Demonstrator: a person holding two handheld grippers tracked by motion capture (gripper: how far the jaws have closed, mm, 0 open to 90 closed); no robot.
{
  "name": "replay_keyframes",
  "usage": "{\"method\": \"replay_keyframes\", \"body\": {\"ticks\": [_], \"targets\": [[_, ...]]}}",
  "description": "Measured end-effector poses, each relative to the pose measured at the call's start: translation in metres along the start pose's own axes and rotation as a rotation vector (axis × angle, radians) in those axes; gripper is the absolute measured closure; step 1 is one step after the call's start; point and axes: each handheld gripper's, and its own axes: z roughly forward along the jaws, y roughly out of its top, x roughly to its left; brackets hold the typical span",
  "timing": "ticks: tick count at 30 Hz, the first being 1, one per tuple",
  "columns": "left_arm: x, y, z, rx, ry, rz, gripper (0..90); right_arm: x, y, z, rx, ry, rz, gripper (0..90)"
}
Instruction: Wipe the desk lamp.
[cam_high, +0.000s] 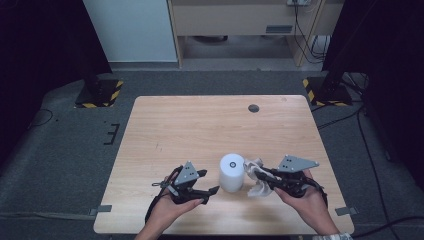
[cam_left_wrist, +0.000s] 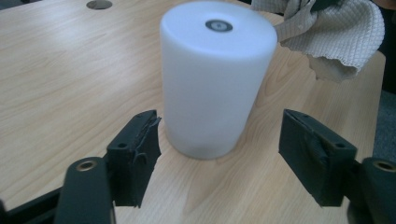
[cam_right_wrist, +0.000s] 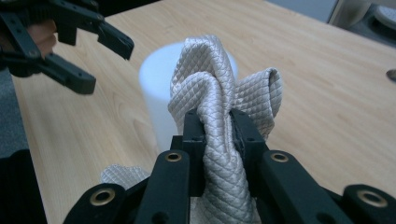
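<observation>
Low in the high view, just right of centre, your right gripper (cam_high: 261, 176) was clamped tight on the waffle-weave cloth (cam_high: 257, 187), which bunched above the jaws and drooped limp to the table (cam_high: 200, 125) beside the white cylinder (cam_high: 232, 172). It looked soft and light; a pinch on a gathered fold, as you had, should hold. Your left gripper (cam_left_wrist: 219, 149) stood wide, its jaws flanking the upright cylinder at frame centre without touching it. That smooth, matte body looked stiff and possibly slippery, best squeezed across its middle.

Matt white smooth cylinder (cam_left_wrist: 215, 79), quilted beige cloth (cam_right_wrist: 219, 93), pale wood-grain table (cam_high: 200, 125)
</observation>
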Motion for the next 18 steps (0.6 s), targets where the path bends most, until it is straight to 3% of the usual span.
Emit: {"method": "replay_keyframes", "body": {"ticks": [4, 18], "targets": [[0.001, 0.007, 0.011, 0.023, -0.009, 0.022, 20.9, -0.004, 0.015, 0.003, -0.001, 0.004, -0.007, 78.6], [-0.002, 0.019, 0.039, -0.002, -0.031, 0.031, 13.5, -0.016, 0.051, 0.030, 0.018, 0.049, -0.041, 78.6]]}}
